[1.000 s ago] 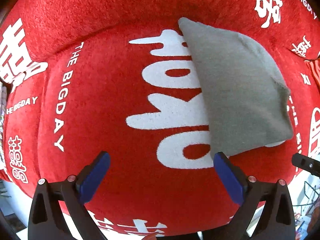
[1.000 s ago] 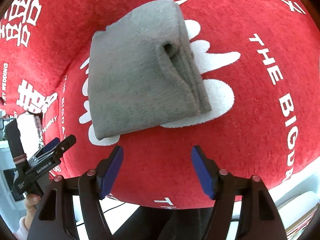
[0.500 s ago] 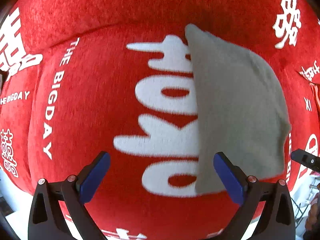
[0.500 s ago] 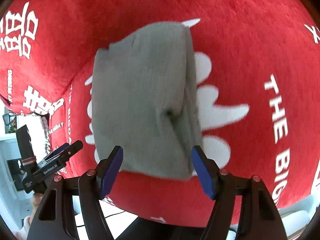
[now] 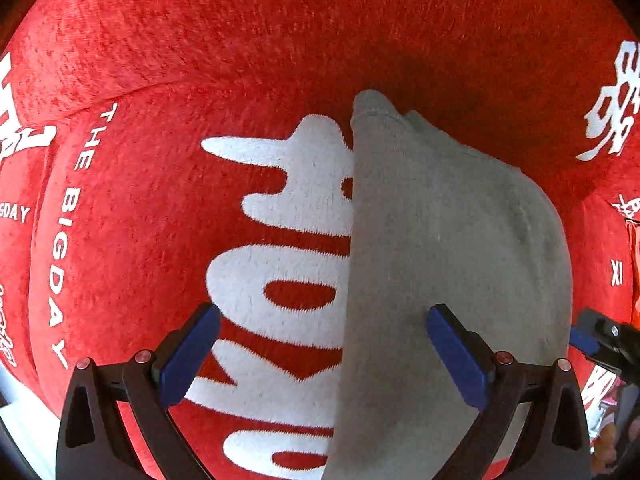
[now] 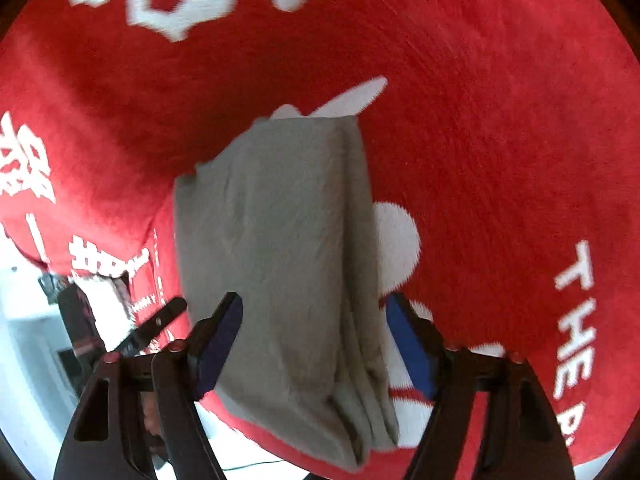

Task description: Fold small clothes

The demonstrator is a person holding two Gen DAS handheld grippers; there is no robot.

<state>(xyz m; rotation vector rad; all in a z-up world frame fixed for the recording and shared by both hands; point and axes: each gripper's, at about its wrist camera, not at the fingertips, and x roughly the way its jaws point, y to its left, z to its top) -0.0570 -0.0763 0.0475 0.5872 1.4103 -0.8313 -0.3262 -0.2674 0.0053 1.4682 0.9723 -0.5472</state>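
Note:
A folded grey garment (image 5: 448,248) (image 6: 272,232) lies on a red plush blanket (image 5: 160,200) (image 6: 500,160) with white lettering. My left gripper (image 5: 324,354) points straight down and stands open; the garment's left edge runs between its blue pads, and the right pad hangs over the cloth. My right gripper (image 6: 316,344) straddles the near end of the garment, stacked fold edges by its right pad. Its jaws are closing with the cloth between them, and no firm pinch shows. Each gripper shows at the edge of the other's view (image 5: 608,344) (image 6: 156,324).
The blanket's near edge drops off just below the grippers. Beyond it, at the lower left of the right wrist view, are a pale floor (image 6: 24,340) and dark clutter. A raised red cushion back (image 5: 320,20) stands behind the garment.
Both grippers have come lower and closer to the garment, which now fills more of each view. The right jaws have narrowed around its near end. The left jaws keep the same width.

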